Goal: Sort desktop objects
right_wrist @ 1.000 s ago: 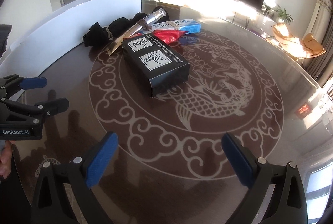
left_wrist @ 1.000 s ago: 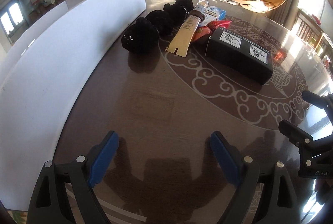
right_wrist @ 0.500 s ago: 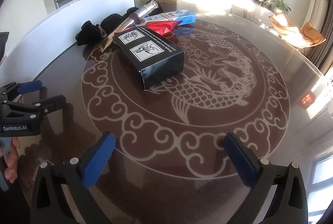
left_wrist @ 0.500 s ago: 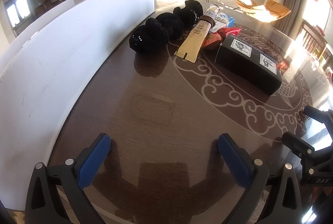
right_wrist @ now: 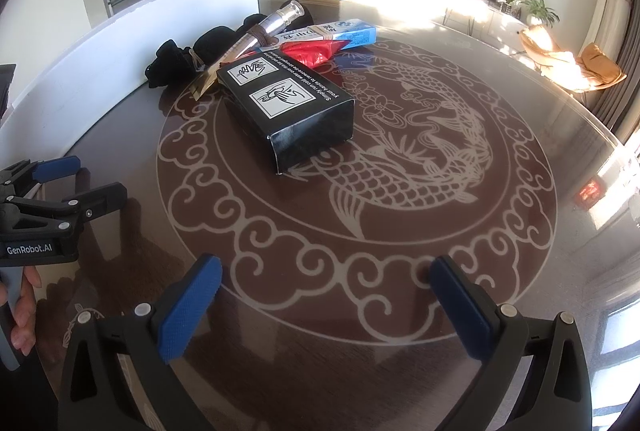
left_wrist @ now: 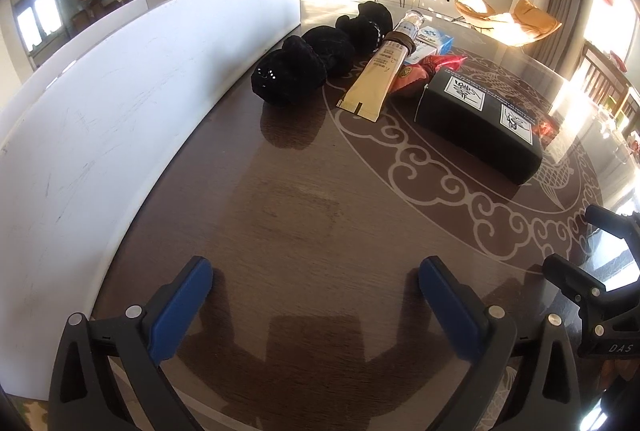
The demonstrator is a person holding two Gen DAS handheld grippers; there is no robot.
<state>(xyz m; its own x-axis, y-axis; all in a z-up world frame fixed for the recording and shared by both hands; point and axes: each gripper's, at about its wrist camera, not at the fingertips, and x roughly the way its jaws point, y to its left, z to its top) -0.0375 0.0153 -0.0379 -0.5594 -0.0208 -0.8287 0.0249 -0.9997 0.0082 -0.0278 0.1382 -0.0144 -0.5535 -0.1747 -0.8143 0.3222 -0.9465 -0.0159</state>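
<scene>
Two grippers hang over the brown table [right_wrist: 520,159], both wide open and holding nothing: the left gripper [left_wrist: 316,295] and the right gripper [right_wrist: 326,295]. Far ahead, a black box [right_wrist: 288,107] lies flat. Behind it sit a gold tube [left_wrist: 378,75], a red packet [right_wrist: 314,51], a blue box [right_wrist: 340,33] and black fluffy things [left_wrist: 288,75] beside the white wall [left_wrist: 120,103].

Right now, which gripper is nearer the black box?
Right, by a small margin. The right gripper faces the black box straight ahead; the left gripper has it ahead and off to its right, beyond the gold tube.
</scene>
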